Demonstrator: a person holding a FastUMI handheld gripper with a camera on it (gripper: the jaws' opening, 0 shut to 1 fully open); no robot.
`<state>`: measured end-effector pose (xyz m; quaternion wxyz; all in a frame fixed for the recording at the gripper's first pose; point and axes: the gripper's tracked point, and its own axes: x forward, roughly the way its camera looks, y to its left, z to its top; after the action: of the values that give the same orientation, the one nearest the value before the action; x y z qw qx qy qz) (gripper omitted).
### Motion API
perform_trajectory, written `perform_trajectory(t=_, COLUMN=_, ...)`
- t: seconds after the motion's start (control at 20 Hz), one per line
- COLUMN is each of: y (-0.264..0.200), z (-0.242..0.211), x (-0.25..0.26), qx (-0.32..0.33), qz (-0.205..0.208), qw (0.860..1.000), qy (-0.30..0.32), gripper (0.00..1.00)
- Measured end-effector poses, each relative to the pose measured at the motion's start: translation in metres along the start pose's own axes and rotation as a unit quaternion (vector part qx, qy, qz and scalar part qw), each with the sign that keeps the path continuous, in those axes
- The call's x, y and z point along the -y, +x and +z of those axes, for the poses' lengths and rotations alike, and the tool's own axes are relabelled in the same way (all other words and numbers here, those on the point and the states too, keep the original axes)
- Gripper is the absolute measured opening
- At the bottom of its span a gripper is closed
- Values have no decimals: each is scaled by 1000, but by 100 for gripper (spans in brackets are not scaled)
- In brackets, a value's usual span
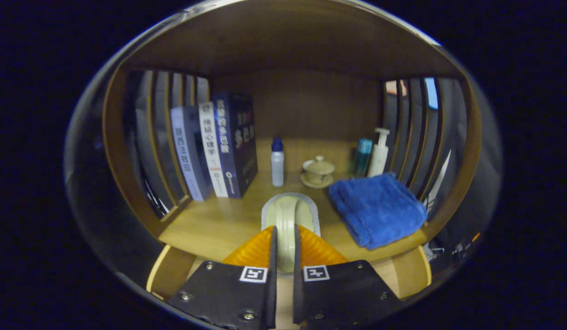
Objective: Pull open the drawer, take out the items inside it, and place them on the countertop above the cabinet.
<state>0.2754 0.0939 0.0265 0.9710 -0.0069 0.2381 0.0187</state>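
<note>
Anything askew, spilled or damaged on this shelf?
Nothing stands out. The books, bottle and lidded cup stand upright, the towel lies folded, and the fingers grip a pale dish edge-on.

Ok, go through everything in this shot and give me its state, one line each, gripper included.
gripper: shut on the pale green piece, a finger on each side
pale green piece: held upright on edge over the countertop
countertop: wooden, carrying all the items
books: standing upright
clear bottle: upright, blue cap on
lidded cup: upright on its saucer, lid on
pump bottle: upright
teal bottle: upright
blue towel: folded, lying flat
</note>
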Motion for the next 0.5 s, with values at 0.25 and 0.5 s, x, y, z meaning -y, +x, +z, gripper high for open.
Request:
perform_trajectory(t=0.25, y=38, z=7, x=2, qx=40, qz=15, qw=999, qy=21, gripper=15)
perform_trajectory(t=0.5, y=71, z=16, x=7, qx=57, qz=6, qw=997, qy=50, gripper=15)
